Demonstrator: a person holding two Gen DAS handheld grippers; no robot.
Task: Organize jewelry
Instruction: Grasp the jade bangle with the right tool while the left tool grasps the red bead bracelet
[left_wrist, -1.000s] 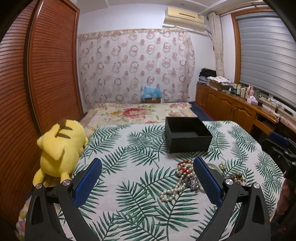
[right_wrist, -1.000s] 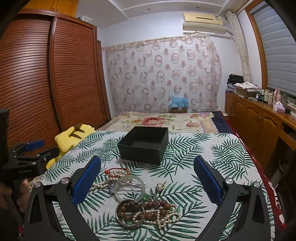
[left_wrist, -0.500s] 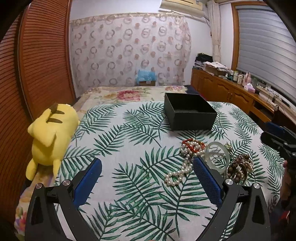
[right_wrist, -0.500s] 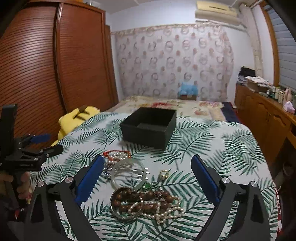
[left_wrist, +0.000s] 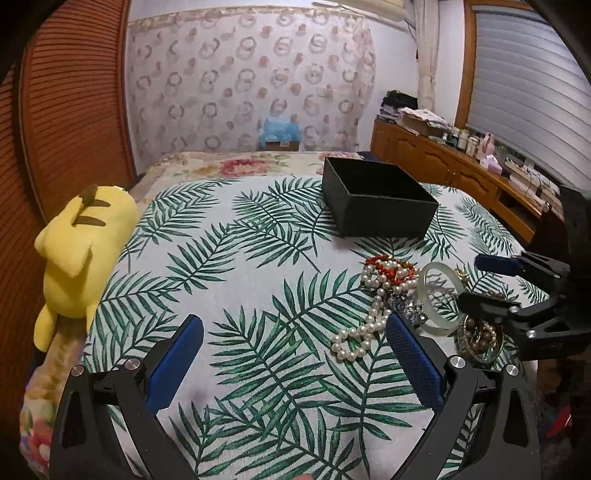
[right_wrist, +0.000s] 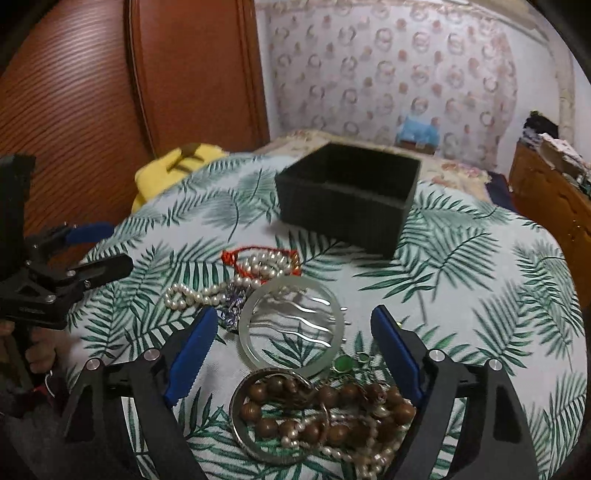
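Note:
On the leaf-print cover lies a jewelry pile: a pearl necklace (left_wrist: 365, 325) (right_wrist: 195, 295), a red cord bracelet (left_wrist: 388, 266) (right_wrist: 258, 254), a pale jade bangle (left_wrist: 424, 291) (right_wrist: 244, 325), and brown bead bracelets (left_wrist: 476, 332) (right_wrist: 325, 402) inside a metal bangle (right_wrist: 236, 417). Behind the pile stands an open black box (left_wrist: 376, 199) (right_wrist: 347, 199). My right gripper (right_wrist: 294, 313) (left_wrist: 472, 280) hangs low over the pile. Its jaws are closing either side of the jade bangle, and the pads are clear of it. My left gripper (left_wrist: 293, 321) (right_wrist: 110, 245) is open over bare cover, left of the pearls.
A yellow plush toy (left_wrist: 81, 251) (right_wrist: 177, 162) lies at the bed's left edge beside a brown slatted wardrobe (left_wrist: 66, 110). A wooden cabinet (left_wrist: 443, 162) laden with clutter runs along the right wall. A hand (right_wrist: 40, 358) grips the left tool's handle.
Both grippers have sunk toward the bed and tipped downward. The right one has moved forward until the jade bangle lies between its fingers, and its jaws have narrowed slightly.

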